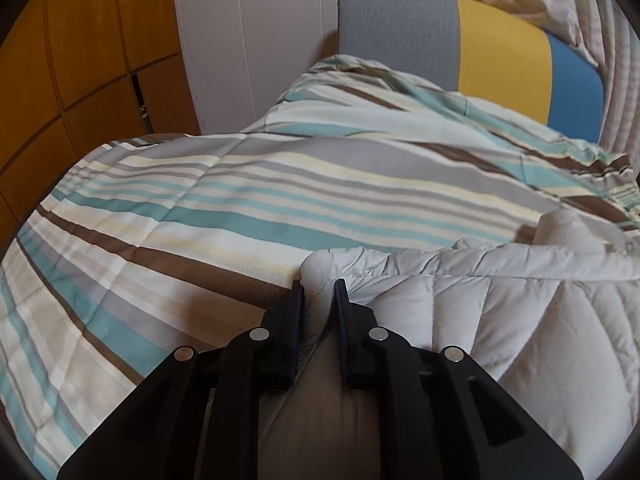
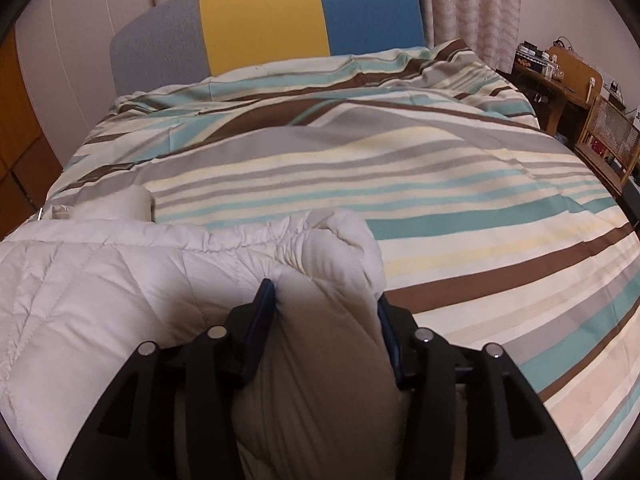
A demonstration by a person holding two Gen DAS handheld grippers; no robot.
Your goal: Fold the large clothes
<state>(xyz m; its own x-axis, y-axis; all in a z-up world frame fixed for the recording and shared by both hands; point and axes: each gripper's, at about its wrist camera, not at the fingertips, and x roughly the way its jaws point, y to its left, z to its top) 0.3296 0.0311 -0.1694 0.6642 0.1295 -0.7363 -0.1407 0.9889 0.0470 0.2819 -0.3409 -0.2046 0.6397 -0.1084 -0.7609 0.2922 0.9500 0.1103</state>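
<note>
Gripping the quilted coat (image 1: 500, 312) in our left gripper (image 1: 319, 284), jaws clamped on its edge, we keep the right gripper (image 2: 326, 292) half-spread around a thick fold; it lies on the striped bedspread (image 2: 440, 184), headboard (image 2: 264, 20) beyond.

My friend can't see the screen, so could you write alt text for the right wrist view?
Two black fingers bracket a fold of a pale quilted jacket, which lies on a striped bedspread. Behind stands a grey, yellow and blue headboard.
</note>
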